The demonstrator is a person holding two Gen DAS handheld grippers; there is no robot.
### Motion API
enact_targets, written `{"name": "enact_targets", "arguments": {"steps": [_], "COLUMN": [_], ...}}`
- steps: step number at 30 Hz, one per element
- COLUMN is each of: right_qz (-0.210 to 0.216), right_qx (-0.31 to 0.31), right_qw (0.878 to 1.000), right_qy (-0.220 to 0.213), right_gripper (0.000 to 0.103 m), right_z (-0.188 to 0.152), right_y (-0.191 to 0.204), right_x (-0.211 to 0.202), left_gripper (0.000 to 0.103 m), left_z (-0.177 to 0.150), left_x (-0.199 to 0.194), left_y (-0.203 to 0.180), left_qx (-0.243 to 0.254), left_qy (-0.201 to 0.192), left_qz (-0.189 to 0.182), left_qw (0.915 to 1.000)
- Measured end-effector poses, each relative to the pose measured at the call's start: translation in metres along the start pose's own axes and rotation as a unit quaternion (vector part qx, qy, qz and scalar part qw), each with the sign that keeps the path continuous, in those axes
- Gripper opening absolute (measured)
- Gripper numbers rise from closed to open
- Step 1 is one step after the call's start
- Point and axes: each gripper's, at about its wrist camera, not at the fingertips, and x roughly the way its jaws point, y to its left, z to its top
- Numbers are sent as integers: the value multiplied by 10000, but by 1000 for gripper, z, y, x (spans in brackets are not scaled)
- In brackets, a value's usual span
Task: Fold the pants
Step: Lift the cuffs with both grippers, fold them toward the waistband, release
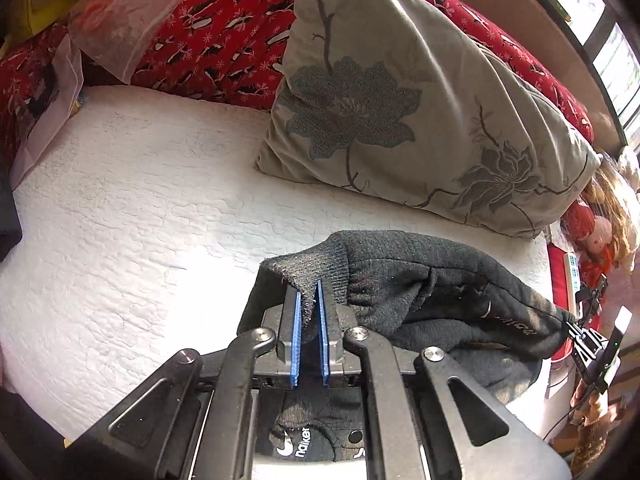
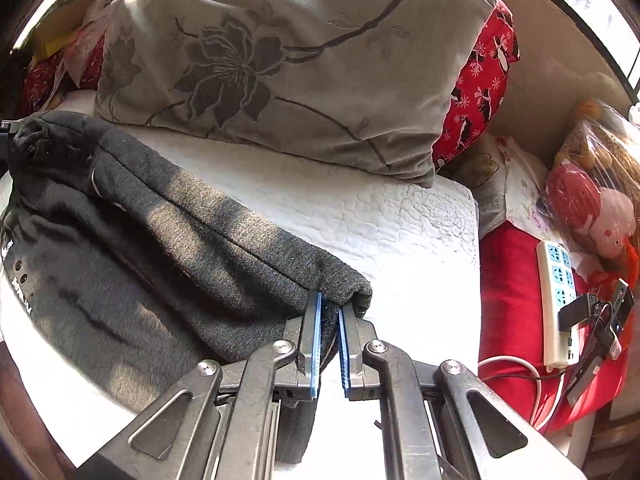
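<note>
The left tool (image 1: 309, 300) is clamped on a ribbed cuff of the dark pants (image 1: 432, 300), low in the centre of the left wrist view. The right tool (image 2: 329, 312) pinches the other ribbed cuff at lower centre of the right wrist view, where the pants drape away to the left of the frame over the white quilted bed (image 2: 400, 232).

The step appears to be carrying both cuffs over to make a fold. It would likely go best with the two tools kept level and equally far apart, so the legs stay taut and the edges meet squarely.

The bed's bare quilt fills the left of the left wrist view. A grey floral pillow (image 1: 400, 92) leans at upper right against red patterned bedding (image 1: 224, 36). A power strip (image 2: 558, 300) lies at far right.
</note>
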Motion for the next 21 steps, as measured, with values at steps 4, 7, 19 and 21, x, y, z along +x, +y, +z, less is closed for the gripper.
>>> {"name": "enact_targets", "arguments": {"steps": [4,7,19,21], "right_qz": [-73,-48,-292,-348], "right_qx": [-104,-21,-631,-741], "right_qw": [9999,9999,9974,9965], "right_qy": [-69,-94,-190,-158], "right_gripper": [5,5,5,5], "right_z": [-28,-32,-63,-77], "right_y": [16,18,39,42], "right_x": [-15,-24,-49,-52], "left_gripper": [6,6,4,2], "left_z": [-17,-15,-53,-65], "left_x": [5,6,-16,-18], "left_y": [8,9,17,26], "left_qx": [-37,-173,226,225], "left_qy": [171,221,195,242], "left_qz": [75,-79,-84,-19], "left_qw": [9998,9996,9995,9995]}}
